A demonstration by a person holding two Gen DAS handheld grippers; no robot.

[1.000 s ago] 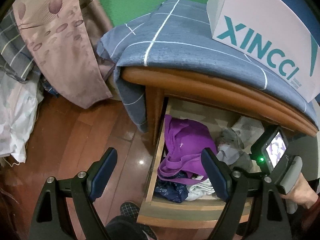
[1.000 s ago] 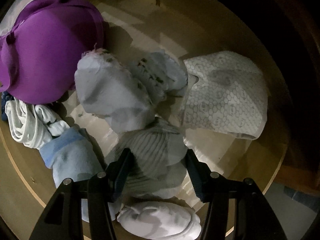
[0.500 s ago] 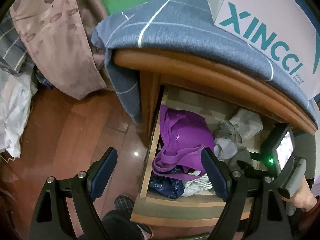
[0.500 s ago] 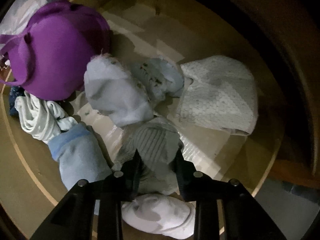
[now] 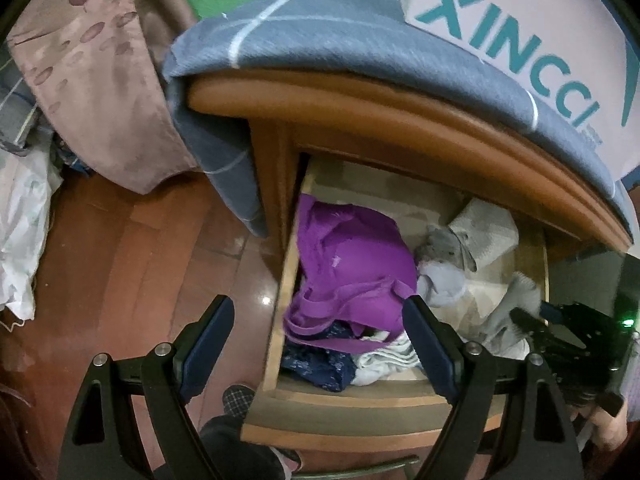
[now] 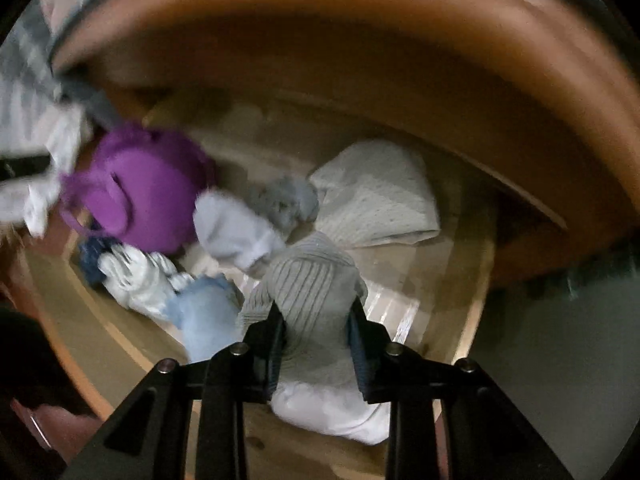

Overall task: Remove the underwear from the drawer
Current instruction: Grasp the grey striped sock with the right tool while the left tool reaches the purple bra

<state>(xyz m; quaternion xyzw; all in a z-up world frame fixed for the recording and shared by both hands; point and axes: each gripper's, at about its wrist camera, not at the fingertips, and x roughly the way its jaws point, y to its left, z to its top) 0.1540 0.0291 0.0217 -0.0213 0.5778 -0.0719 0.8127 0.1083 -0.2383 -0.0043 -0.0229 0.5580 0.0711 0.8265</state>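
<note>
The wooden drawer [image 5: 289, 288] stands pulled out, with several folded garments inside. My right gripper [image 6: 317, 322] is shut on a grey ribbed piece of underwear [image 6: 310, 284] and holds it lifted above the other pieces. In the left wrist view that same grey underwear [image 5: 514, 300] hangs from the right gripper [image 5: 534, 322] over the drawer's right end. My left gripper [image 5: 320, 322] is open and holds nothing, above the drawer's front left corner. A purple bra [image 5: 352, 264] fills the drawer's left side.
In the drawer lie a white honeycomb-print piece [image 6: 380, 192], a pale lilac piece [image 6: 236, 232], a light blue one [image 6: 204, 314] and a white one [image 6: 332, 414]. A blue checked cloth [image 5: 320, 40] and a white box [image 5: 520, 20] cover the cabinet top. Wooden floor [image 5: 120, 260] lies left.
My right gripper closed on the grey ribbed underwear and rose with it, so the drawer's contents now look farther away. The left gripper stayed open and hardly moved.
</note>
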